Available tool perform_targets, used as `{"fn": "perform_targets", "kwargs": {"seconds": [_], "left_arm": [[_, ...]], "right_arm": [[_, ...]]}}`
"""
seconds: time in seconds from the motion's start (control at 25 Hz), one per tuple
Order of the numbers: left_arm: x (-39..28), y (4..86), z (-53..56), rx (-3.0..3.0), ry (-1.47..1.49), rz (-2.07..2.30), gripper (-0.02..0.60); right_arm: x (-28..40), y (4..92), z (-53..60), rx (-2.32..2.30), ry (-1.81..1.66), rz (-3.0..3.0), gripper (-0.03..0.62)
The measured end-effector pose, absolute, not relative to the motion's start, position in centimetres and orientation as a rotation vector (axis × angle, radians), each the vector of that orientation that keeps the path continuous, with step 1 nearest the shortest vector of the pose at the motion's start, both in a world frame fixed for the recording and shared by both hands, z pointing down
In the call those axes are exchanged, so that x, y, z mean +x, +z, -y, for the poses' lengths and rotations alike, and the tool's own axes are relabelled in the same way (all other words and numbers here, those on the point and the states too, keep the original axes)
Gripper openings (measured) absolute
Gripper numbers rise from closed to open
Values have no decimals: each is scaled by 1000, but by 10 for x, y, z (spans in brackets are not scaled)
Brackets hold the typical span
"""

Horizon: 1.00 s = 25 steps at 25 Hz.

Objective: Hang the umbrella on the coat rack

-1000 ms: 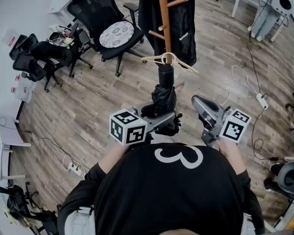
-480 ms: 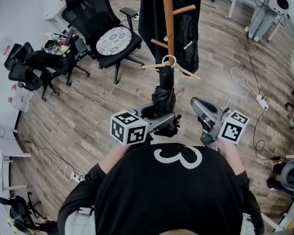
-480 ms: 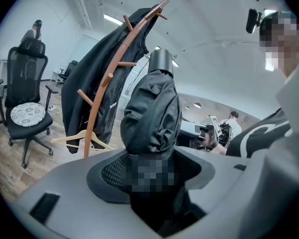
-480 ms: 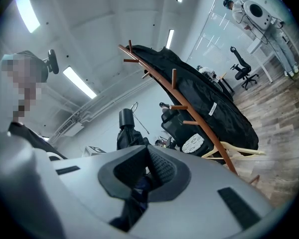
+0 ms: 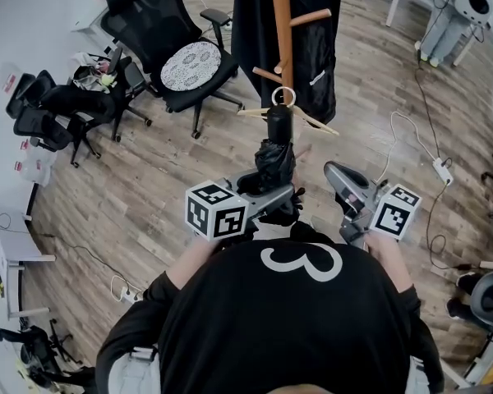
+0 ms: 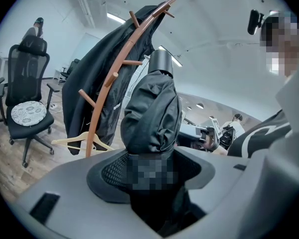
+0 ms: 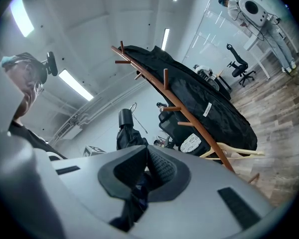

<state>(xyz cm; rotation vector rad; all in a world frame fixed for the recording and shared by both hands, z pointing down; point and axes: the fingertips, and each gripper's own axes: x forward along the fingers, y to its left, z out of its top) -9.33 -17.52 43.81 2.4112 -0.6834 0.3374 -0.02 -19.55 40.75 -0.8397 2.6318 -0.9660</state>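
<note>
My left fingers are clamped wide around the folded black umbrella. It stands upright in the left gripper, handle end up with a metal ring on top, right by the coat rack pole and just above a wooden hanger. The right gripper is pinched together at the tips, off to the side and clear of the umbrella. Both grippers sit out in front of my chest.
</note>
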Motion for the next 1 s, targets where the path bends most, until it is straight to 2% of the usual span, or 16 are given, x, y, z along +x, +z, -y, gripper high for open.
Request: {"fn": "perform_targets", "kwargs": {"seconds": [0.28, 1.0], "left_arm": [[-90, 427, 233, 2356, 350, 722, 267], [-95, 477, 251, 2344, 367, 808, 267]], "right_arm": [[1, 397, 261, -790, -1028, -2651, 28], [10, 440, 269, -813, -1091, -2683, 28]]}}
